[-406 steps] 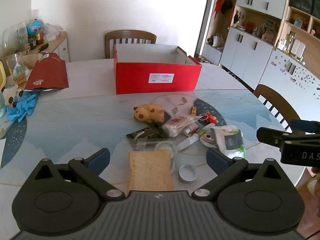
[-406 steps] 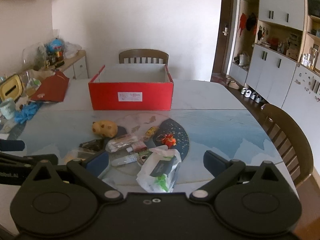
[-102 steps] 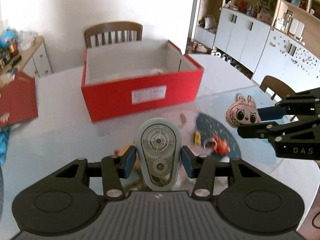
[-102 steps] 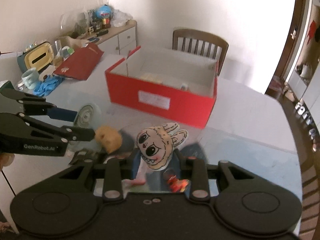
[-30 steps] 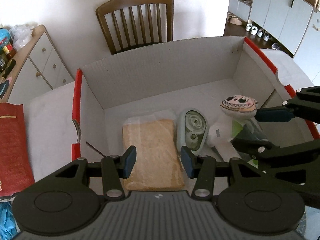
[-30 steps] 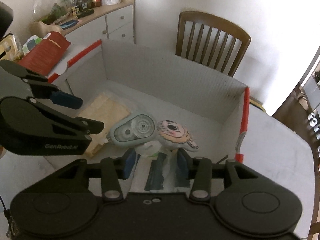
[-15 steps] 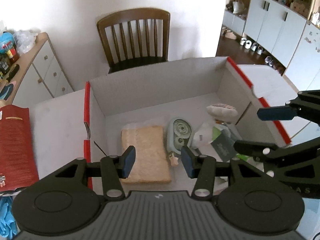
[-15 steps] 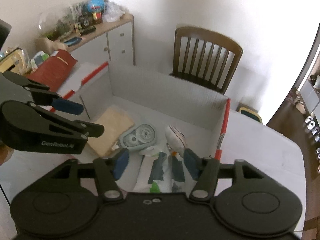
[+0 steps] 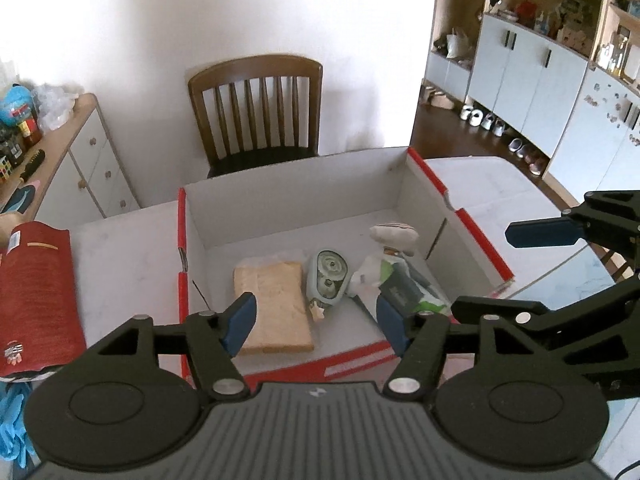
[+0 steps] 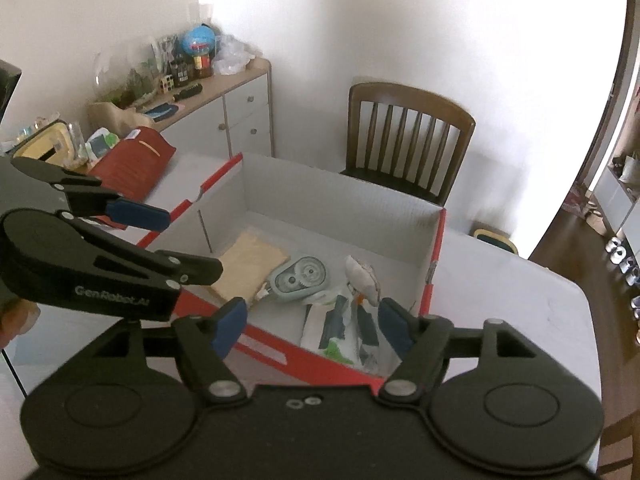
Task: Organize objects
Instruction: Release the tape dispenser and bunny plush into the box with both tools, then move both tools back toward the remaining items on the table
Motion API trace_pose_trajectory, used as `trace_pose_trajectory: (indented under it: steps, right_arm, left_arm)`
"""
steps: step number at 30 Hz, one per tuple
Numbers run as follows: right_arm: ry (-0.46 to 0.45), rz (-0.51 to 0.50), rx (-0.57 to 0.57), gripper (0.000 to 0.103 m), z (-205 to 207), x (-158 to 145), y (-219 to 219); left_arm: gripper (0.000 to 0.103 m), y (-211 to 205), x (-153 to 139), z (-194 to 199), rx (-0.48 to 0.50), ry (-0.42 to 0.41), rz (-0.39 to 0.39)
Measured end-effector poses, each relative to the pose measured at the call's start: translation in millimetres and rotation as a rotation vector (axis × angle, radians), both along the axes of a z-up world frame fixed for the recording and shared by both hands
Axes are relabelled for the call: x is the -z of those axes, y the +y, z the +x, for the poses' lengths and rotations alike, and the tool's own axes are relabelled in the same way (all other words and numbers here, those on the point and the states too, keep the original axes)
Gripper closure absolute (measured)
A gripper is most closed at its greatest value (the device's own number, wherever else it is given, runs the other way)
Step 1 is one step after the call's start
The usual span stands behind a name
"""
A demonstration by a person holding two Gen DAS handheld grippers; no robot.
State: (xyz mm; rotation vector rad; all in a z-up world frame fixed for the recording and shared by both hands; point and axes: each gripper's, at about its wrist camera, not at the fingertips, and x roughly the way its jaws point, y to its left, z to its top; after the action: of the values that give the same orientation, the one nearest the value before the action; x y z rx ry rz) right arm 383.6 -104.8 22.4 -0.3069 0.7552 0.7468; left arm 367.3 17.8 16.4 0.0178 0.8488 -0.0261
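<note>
Two grippers hang over a red box [image 9: 460,216] that sits on a pale table [image 9: 124,248]. The left gripper [image 9: 316,320] fills the bottom of its own view, and its blue fingers are spread wide with nothing between them. The right gripper [image 10: 312,322] is the same in its view: blue fingers wide apart, holding nothing. In the left view the right gripper pokes in from the right edge, and in the right view the left gripper pokes in from the left edge. Inside the box, near the middle of the left view, four things lie on the white floor. A flat tan pad [image 9: 272,304] lies on the left. Just beside it, to the right, is a small light green tape roller [image 9: 330,278] (you can see little wheels inside it). Next comes a white and green bag [image 9: 400,286], touching the roller. A little white stuffed toy [image 9: 394,236] sits at the top end of the bag. A brown chair [image 9: 256,108] stands behind the box, in the upper middle of the frame. A red folded cover [image 9: 36,296] lies on the table at the left edge. Blue gloves [image 9: 12,424] show in the lower left corner.
</note>
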Motion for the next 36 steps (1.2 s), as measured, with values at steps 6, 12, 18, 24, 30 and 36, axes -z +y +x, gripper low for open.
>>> trace_pose_trajectory:
  steps: [6,12,18,24,30,36]
  right_arm:
    - [0.014,0.036,0.006,0.017,-20.5,-4.8,-14.7]
    - [0.009,0.064,0.037,0.009,-45.7,-7.1,-29.3]
    - [-0.001,0.075,0.059,0.007,-71.1,-0.1,-41.4]
    - [0.005,0.066,0.074,0.003,-98.0,13.3,-52.4]
    - [0.021,0.044,0.137,0.002,-120.3,30.8,-63.7]
    - [0.046,0.021,0.202,0.001,-138.0,50.0,-71.5]
  left_arm:
    - [0.037,1.5,-8.1,-26.6,-0.001,-0.021,-0.017]
    - [0.037,-0.9,-13.8,-58.6,0.023,-0.037,-0.025]
    - [0.036,-6.2,-14.1,-91.4,0.045,-0.051,-0.027]
    - [0.02,-10.4,-3.8,-123.2,0.062,-0.053,-0.044]
    - [0.02,-16.4,16.3,-155.3,0.078,-0.034,-0.061]
    - [0.017,-23.8,40.2,-188.8,0.099,-0.022,-0.079]
